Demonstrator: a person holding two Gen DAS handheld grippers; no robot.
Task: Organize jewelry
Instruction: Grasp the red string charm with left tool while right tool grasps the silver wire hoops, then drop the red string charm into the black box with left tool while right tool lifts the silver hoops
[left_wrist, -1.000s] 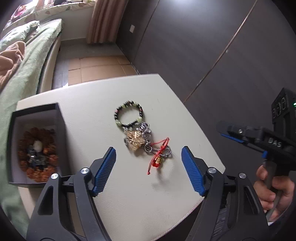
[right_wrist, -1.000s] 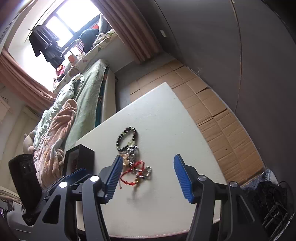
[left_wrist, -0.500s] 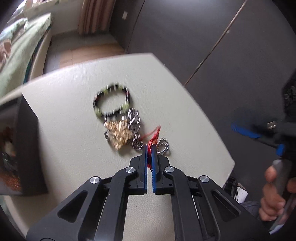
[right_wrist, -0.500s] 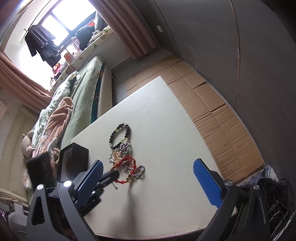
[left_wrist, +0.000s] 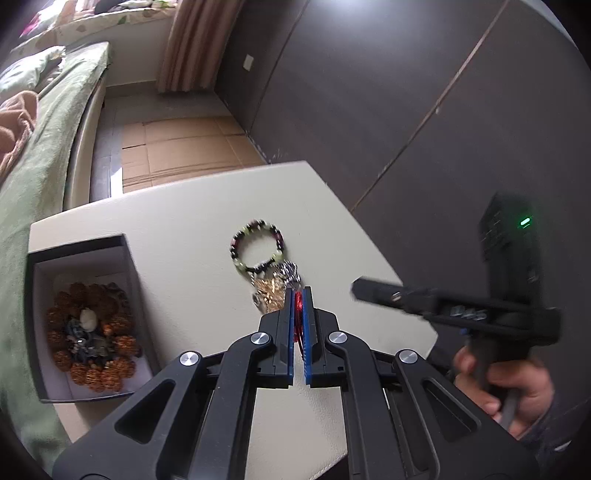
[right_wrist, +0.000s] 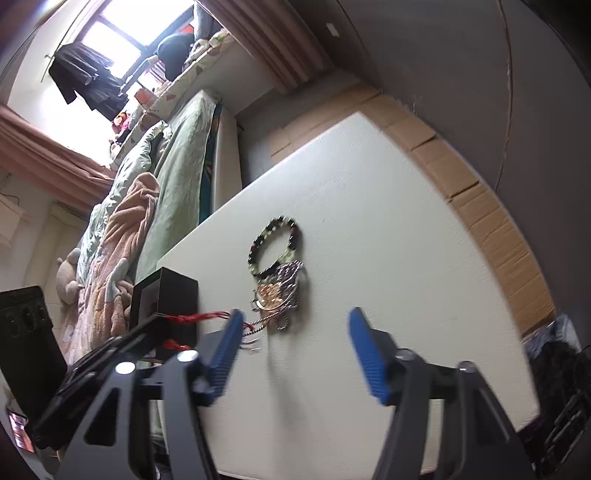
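Observation:
My left gripper (left_wrist: 299, 295) is shut on a red cord bracelet (left_wrist: 297, 314) and holds it above the white table (left_wrist: 184, 236); in the right wrist view the cord (right_wrist: 199, 317) stretches from its tip. A dark-and-green bead bracelet (left_wrist: 257, 243) and a gold and silver chain pile (left_wrist: 275, 286) lie on the table; both also show in the right wrist view, the bead bracelet (right_wrist: 275, 243) behind the chain pile (right_wrist: 279, 291). A black box (left_wrist: 79, 317) with brown beads sits at left. My right gripper (right_wrist: 293, 347) is open and empty, above the table.
A bed with green bedding (left_wrist: 44, 122) runs along the table's left side. A dark wall (left_wrist: 406, 92) stands behind and right. Cardboard (right_wrist: 491, 206) covers the floor beyond the table edge. The right hand and its gripper (left_wrist: 480, 314) hover off the table's right edge.
My left gripper closed on the red cord bracelet and has lifted it back off the chain pile. My right gripper stayed open and shifted a little.

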